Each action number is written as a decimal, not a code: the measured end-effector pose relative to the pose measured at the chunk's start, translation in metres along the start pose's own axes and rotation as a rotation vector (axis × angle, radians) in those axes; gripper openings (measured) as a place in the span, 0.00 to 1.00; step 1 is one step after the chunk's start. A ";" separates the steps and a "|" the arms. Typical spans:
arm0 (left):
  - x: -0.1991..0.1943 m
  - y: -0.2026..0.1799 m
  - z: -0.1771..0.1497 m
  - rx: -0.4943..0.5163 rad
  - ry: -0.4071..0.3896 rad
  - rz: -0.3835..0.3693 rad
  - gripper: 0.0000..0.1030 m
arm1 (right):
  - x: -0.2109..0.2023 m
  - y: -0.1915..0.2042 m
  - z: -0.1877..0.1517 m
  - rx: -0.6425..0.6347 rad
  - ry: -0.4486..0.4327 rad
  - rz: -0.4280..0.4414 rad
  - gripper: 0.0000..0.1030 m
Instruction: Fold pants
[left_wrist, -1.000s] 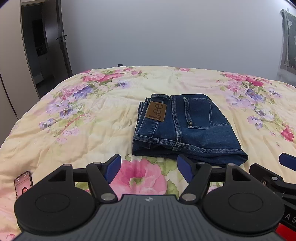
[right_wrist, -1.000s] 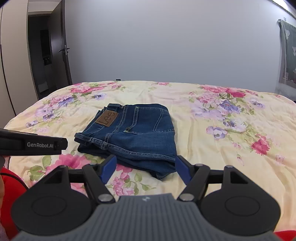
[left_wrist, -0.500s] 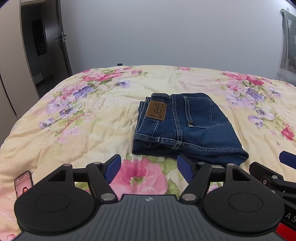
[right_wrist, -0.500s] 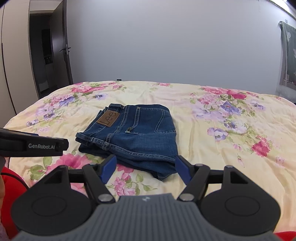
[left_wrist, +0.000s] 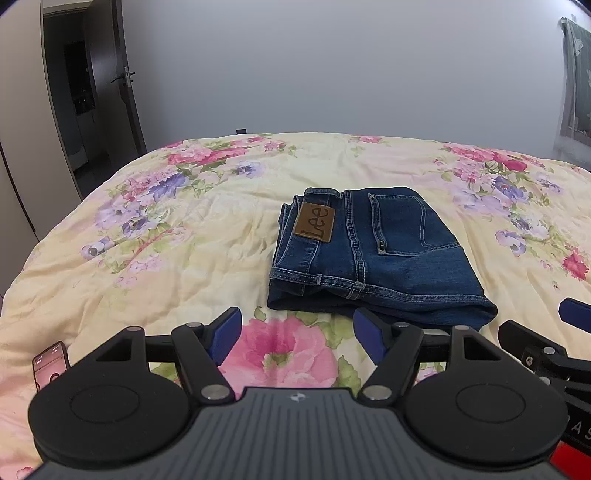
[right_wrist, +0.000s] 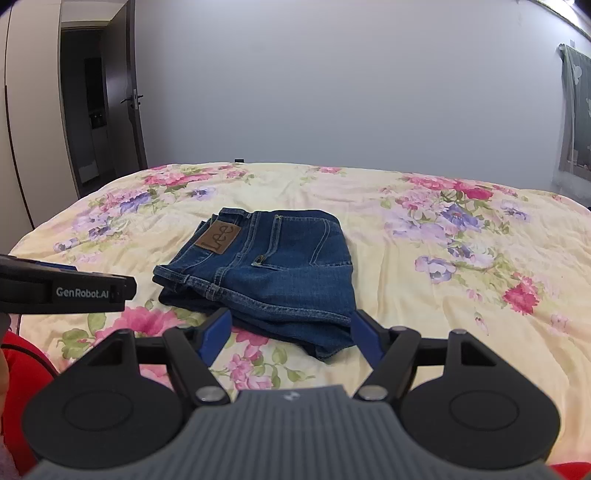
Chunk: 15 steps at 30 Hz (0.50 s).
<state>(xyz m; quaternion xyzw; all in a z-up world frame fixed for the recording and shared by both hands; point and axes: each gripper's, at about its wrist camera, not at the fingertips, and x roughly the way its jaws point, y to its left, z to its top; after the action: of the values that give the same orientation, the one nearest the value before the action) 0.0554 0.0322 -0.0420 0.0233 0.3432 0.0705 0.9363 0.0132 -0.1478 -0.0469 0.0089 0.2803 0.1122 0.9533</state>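
Already the jeans (left_wrist: 373, 254) lie as a compact folded stack in the middle of the left-wrist frame, leather Lee patch (left_wrist: 314, 222) and back pocket facing up, resting on the floral bedspread (left_wrist: 177, 236). The left gripper (left_wrist: 297, 334) sits low in its frame with its blue pads spread wide and nothing between them; the right gripper (right_wrist: 291, 332) is likewise spread and empty, its pads at the near edge of the stack in the picture, though I cannot tell if they touch it. By my judgement the folding looks finished, so the step in hand is simply backing off. Doing it well means drawing both tools straight away without snagging the lower hem, which bulges slightly. A phone (left_wrist: 51, 363) lies at the lower left.
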 end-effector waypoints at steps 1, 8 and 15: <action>0.000 0.000 0.000 0.002 0.001 0.001 0.79 | 0.000 0.000 0.000 0.000 0.000 0.001 0.66; -0.001 -0.001 0.000 0.003 0.000 -0.005 0.79 | 0.000 0.000 0.000 -0.004 0.002 0.003 0.67; -0.002 -0.002 0.000 0.012 -0.007 -0.007 0.79 | -0.001 0.000 -0.001 -0.003 0.006 0.002 0.68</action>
<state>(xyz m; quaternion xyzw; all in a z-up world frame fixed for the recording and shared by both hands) 0.0538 0.0300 -0.0409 0.0279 0.3402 0.0654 0.9376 0.0123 -0.1477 -0.0471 0.0073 0.2832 0.1138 0.9523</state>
